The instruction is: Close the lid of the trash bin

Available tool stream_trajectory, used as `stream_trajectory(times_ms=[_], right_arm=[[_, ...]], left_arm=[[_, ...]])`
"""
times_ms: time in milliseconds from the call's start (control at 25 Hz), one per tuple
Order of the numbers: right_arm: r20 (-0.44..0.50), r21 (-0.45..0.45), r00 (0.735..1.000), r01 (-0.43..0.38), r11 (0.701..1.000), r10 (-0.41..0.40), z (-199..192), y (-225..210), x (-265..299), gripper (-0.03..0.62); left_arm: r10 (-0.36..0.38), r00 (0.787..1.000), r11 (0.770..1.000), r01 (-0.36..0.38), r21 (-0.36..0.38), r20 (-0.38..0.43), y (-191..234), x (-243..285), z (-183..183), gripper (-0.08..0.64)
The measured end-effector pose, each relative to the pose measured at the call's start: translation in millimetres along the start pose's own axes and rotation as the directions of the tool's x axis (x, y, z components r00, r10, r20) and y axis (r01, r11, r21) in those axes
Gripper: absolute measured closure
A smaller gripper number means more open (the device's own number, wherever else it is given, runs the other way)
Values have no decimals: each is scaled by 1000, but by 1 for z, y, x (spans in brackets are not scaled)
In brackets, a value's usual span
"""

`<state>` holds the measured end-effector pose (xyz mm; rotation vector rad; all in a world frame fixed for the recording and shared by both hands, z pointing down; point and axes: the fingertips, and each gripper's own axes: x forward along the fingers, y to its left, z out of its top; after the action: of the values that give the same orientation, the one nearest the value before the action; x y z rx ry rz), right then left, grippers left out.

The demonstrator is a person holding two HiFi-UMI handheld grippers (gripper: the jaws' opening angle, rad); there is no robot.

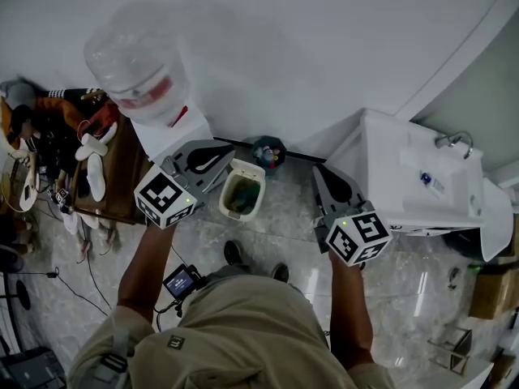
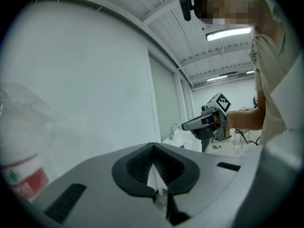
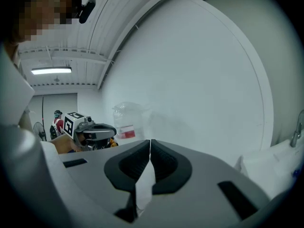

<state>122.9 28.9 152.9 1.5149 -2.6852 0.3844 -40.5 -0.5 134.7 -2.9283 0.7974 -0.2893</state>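
**Bin lid not yet closed, both tools clenched and empty**

The trash bin (image 1: 260, 189) is seen only in the head view. It stands on the floor (image 1: 284, 225) against the wall, between the water dispenser (image 1: 134, 71) and the sink unit (image 1: 422, 177). Its mouth is open and greenish contents are visible inside. A pale flap at the far rim is judged to be the raised lid (image 1: 247, 168), though it is too small for the hinge to be made out. A dark round object (image 1: 268, 151) sits just behind the bin and cannot be identified.

The left tool (image 1: 229, 154) is held above the floor, near the bin's left side and apart from it. In the left gripper view its jaws (image 2: 153, 146) meet at the tips with nothing between them. The right tool (image 1: 318, 168) is held to the bin's right, further off. In the right gripper view (image 3: 149, 141) its jaws are pressed together too, with nothing gripped. Both gripper views are aimed at the wall, so the bin is not shown in either. Each tool is caught in the other's view.

Progress is judged as none so far: no contact has been made with the lid. What is left is the approach to the lid, the push down and the check that it seats. The left tool is the nearer one for this.
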Motion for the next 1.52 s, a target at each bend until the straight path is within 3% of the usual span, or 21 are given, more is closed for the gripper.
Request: stream_trajectory(times_ms=[400,640,1120,1520], right_arm=[[-12,-18,997,75,997,-75,-7,23,41,568],[-36,-3,995,96,995,-96,-16,14,54,568],[-80,10,996,-26,1000,27,-22,3,117,568],[-151,45,986,-61,997,67,-41,-36,157,568]], left_arm=[[-81,997,997,81,-17,8,46,-9,-28,545],[-100,995,994,100,-39,-4,59,-2,-43,545],[-18,996,997,10,-83,-93,97,1,-71,545],[-16,984,987,-13,-161,-178,120,43,-119,545]])
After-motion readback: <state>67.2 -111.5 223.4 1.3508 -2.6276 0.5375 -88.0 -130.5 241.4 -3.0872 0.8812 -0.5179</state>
